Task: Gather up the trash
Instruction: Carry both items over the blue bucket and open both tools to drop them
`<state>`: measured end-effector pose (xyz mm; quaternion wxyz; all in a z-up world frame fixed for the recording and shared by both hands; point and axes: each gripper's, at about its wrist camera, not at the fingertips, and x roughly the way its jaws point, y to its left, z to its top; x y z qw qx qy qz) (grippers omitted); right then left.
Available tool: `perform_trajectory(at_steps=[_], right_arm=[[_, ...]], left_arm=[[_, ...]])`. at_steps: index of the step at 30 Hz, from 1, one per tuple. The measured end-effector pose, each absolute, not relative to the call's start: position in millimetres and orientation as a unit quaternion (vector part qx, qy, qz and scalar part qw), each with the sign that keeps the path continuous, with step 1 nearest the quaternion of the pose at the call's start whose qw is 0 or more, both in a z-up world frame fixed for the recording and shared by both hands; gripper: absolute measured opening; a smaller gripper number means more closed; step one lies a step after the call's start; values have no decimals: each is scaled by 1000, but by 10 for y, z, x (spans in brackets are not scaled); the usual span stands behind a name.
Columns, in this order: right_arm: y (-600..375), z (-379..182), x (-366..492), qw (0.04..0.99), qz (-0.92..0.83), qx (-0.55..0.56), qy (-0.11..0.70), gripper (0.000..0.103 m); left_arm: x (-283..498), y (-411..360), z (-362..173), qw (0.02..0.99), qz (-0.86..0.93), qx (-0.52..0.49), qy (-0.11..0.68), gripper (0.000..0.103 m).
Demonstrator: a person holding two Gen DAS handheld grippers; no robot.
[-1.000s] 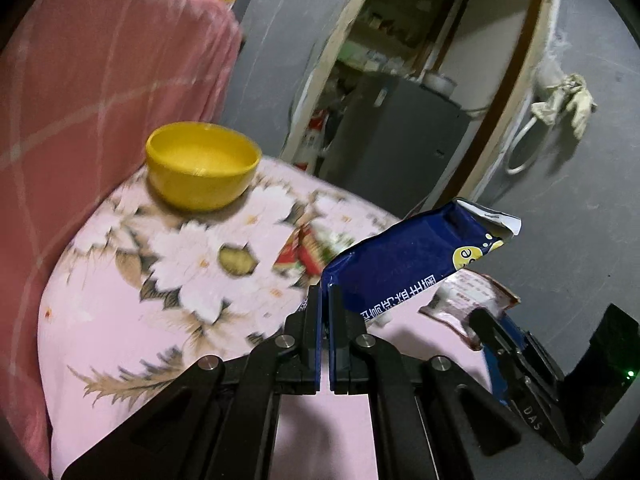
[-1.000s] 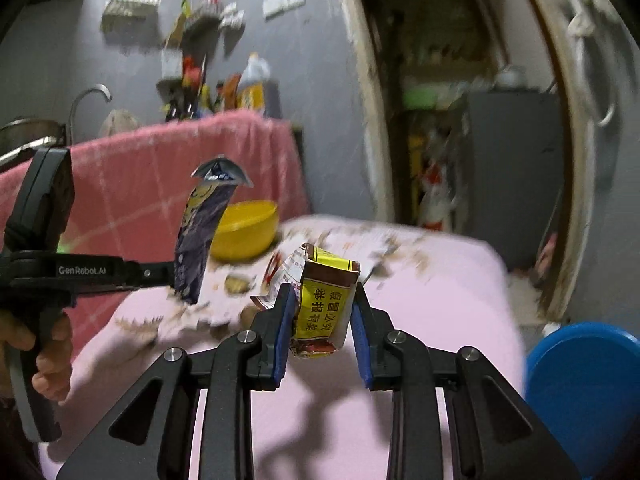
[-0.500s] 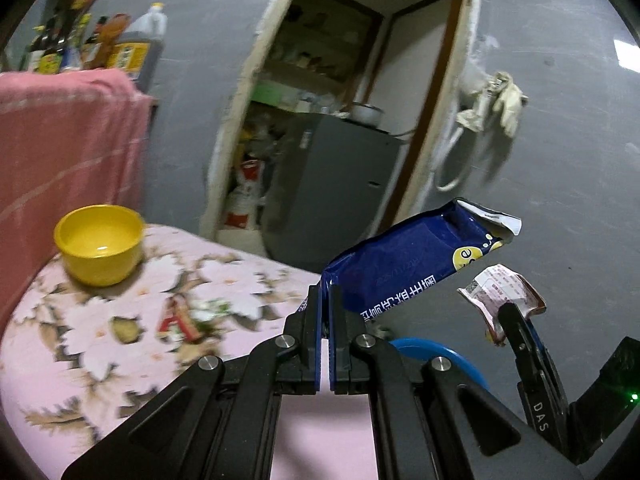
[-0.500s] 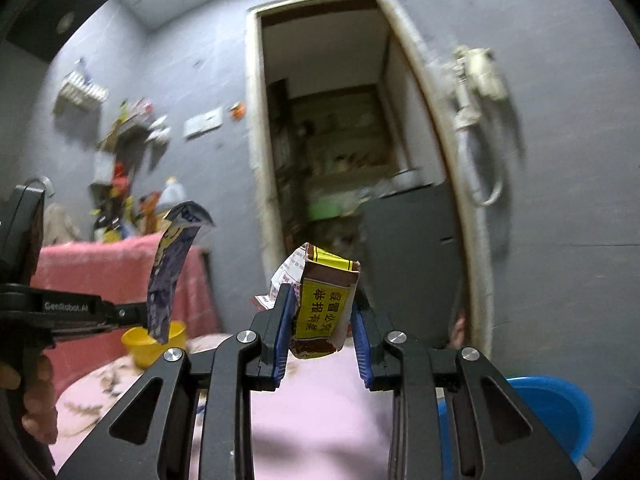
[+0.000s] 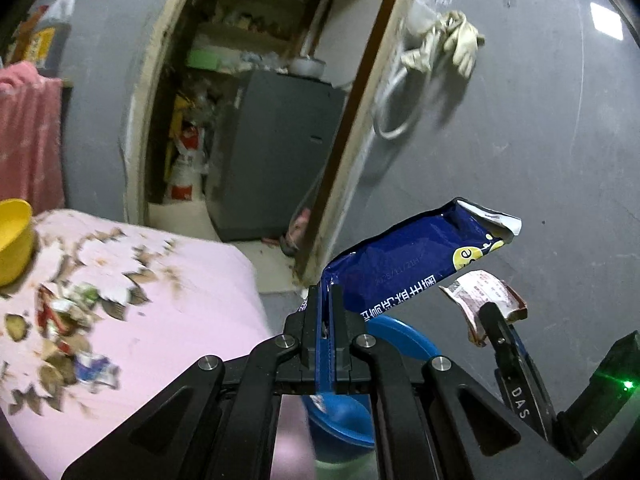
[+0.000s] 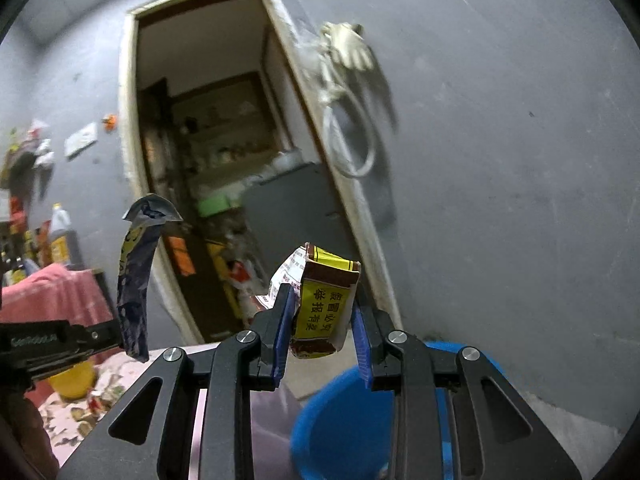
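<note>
A lived-in home: floral-clothed table [image 5: 168,280], gloves [image 5: 448,40] on the wall, cluttered pantry doorway [image 6: 208,184].

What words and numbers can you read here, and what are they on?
"DAS": on the right gripper, side of a finger.
"e": in the yellow circle on the blue wrapper, pinched in the left gripper.
Other print on the blue wrapper: upside down, too hard to read.
Yellow label on the small brown box: Chinese characters, blurred.
White lettering on the left gripper's side: too blurred.

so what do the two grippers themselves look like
Both are matte black, with angular linkage arms, triangular cut-outs and silver round pivot screws. The right gripper has blue pads lining its fingers. The left gripper shows blue between its black fingers. White lettering marks their sides.
</note>
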<state>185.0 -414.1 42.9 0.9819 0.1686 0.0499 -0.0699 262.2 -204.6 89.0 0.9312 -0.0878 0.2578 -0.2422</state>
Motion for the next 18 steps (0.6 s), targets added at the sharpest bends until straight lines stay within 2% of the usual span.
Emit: perform_trajectory(at_steps=[14,18], right_arm=[[-4468,146,1956,961,-114,215,130,27],[-4528,111,1989,955,-122,228,144,34]], left_arm=[[3058,-2640,364,893,-254,-65,364,2],[3128,-2767,197,883,-253,-60,391,5]])
